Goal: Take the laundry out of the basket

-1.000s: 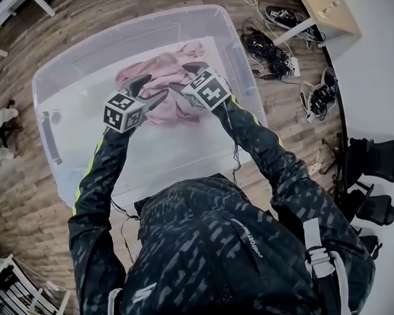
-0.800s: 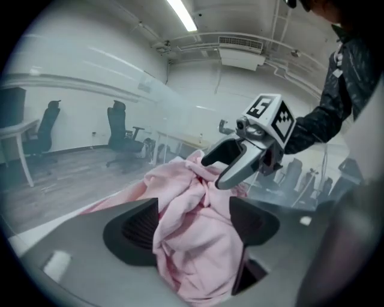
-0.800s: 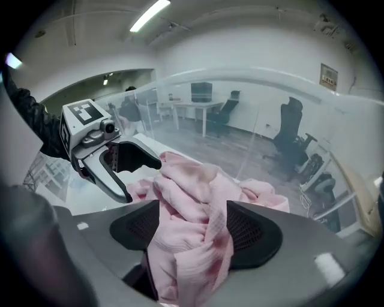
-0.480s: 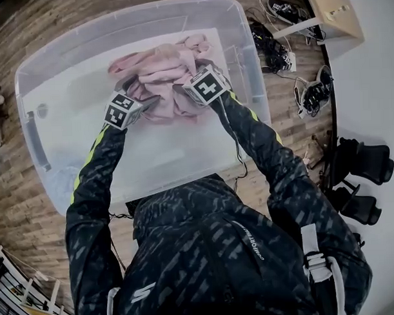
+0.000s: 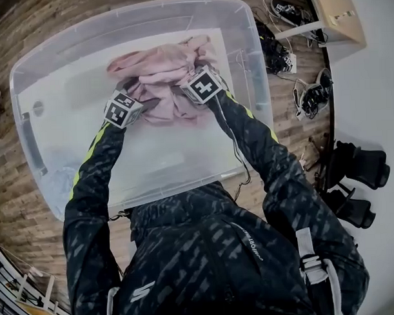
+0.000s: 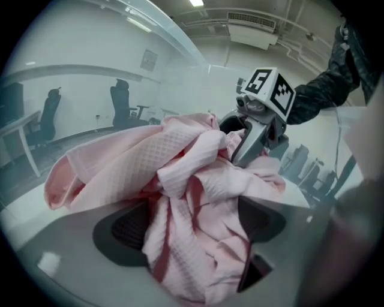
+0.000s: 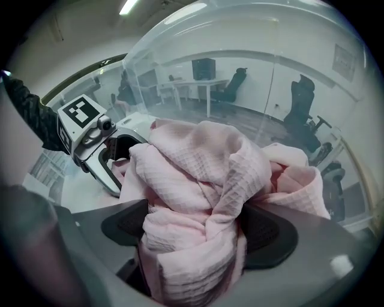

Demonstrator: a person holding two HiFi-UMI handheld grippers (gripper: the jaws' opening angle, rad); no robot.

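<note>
Two grippers work inside one clear plastic basket [image 5: 28, 137] in the head view. It stands on a wooden floor [image 5: 18, 211] with shoes [image 5: 289, 11], a tangle of cables [image 5: 274, 51], a pale wooden table [image 5: 337, 13] and black chair bases [image 5: 362, 167] off to the person's right. One bundle of pink laundry [image 5: 161, 64] lies on the basket floor toward the far wall. The left gripper [image 5: 140, 97] reaches into its near left side and the right gripper [image 5: 185, 83] into its near right side. The person's own dark sleeves cover the basket's near rim.

One heap of pink waffle cloth [image 6: 198, 198] fills the left gripper view. The left gripper [image 6: 195, 228] has its jaws opening and spread wide, and a twisted fold of the laundry sits between the two dark pads, brushing both. Just behind the heap, the right gripper [image 6: 252, 141] pokes into the cloth from the other side. Two office chairs [image 6: 123, 105] show through the basket wall [image 6: 90, 72].

One thick roll of the same laundry [image 7: 198, 162] stands between the jaws in the right gripper view. The right gripper [image 7: 198, 231] is opening too, its pads set wide on either side of the roll. The left gripper [image 7: 105, 156] lies at the cloth's edge. Beyond the curved basket wall [image 7: 240, 36], two chairs [image 7: 303, 114] appear.
</note>
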